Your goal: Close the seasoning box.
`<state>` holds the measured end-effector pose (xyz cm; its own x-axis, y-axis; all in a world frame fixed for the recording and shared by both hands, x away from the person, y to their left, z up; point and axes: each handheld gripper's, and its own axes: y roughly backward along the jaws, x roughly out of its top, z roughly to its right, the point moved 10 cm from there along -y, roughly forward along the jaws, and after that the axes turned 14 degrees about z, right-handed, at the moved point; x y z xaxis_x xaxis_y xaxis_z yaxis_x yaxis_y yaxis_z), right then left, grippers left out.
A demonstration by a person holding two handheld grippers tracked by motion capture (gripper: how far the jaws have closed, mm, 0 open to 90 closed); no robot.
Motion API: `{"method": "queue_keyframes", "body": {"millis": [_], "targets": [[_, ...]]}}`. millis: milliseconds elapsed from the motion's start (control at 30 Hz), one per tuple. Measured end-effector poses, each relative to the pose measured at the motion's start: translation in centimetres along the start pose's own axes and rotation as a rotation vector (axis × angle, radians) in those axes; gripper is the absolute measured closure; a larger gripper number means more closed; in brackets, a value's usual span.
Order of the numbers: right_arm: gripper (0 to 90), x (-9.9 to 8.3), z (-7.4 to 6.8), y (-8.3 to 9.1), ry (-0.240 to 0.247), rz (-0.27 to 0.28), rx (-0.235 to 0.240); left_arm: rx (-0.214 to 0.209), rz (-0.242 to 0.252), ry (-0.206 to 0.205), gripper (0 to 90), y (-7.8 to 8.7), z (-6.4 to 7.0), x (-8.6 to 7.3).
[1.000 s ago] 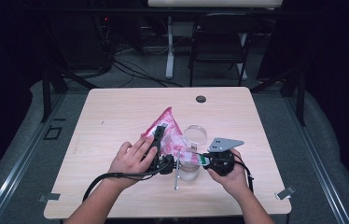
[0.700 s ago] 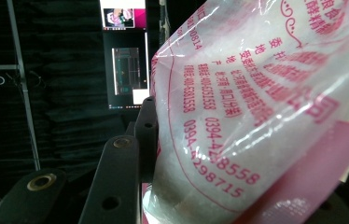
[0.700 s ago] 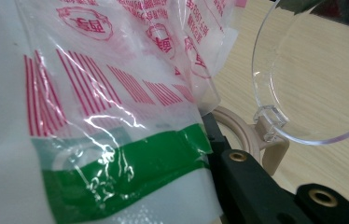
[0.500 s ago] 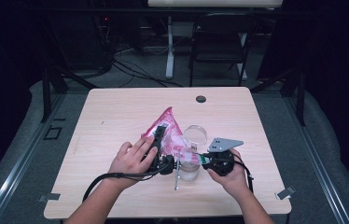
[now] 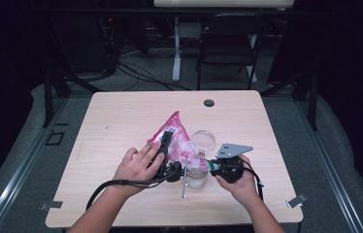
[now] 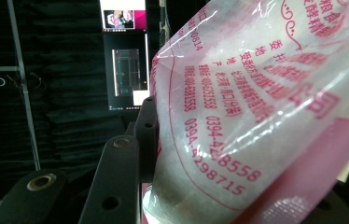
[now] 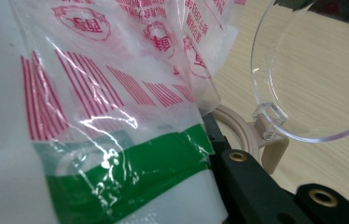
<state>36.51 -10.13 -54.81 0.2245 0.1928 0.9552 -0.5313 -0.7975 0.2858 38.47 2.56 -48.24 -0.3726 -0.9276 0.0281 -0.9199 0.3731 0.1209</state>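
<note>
A pink-and-white plastic bag (image 5: 177, 138) of white powder is held tilted above the table (image 5: 121, 116) by both grippers. My left gripper (image 5: 166, 141) is shut on the bag's side; in the left gripper view the bag (image 6: 256, 102) bulges between the black jaws. My right gripper (image 5: 207, 166) is shut on the bag's lower corner, where a green band (image 7: 130, 158) crosses the plastic. Under that corner stands a clear jar (image 5: 196, 175) with a beige rim (image 7: 238, 126). Its round clear lid (image 5: 204, 140) (image 7: 312, 70) is flipped open on a hinge.
A thin metal utensil (image 5: 184, 184) lies on the table beside the jar. A small black disc (image 5: 209, 103) sits near the far edge. A black chair (image 5: 228, 43) and cables stand beyond the table. The left gripper's cable (image 5: 116, 183) loops near the front.
</note>
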Motion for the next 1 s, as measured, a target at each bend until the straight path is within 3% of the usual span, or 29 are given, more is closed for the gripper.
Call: {"method": "queue_keyframes", "body": {"millis": [1000], "targets": [[90.0,-0.2,0.11,-0.11,-0.001,-0.006,-0.003,0.013,0.012,-0.034,64.4,-0.03,-0.44,0.48]]}}
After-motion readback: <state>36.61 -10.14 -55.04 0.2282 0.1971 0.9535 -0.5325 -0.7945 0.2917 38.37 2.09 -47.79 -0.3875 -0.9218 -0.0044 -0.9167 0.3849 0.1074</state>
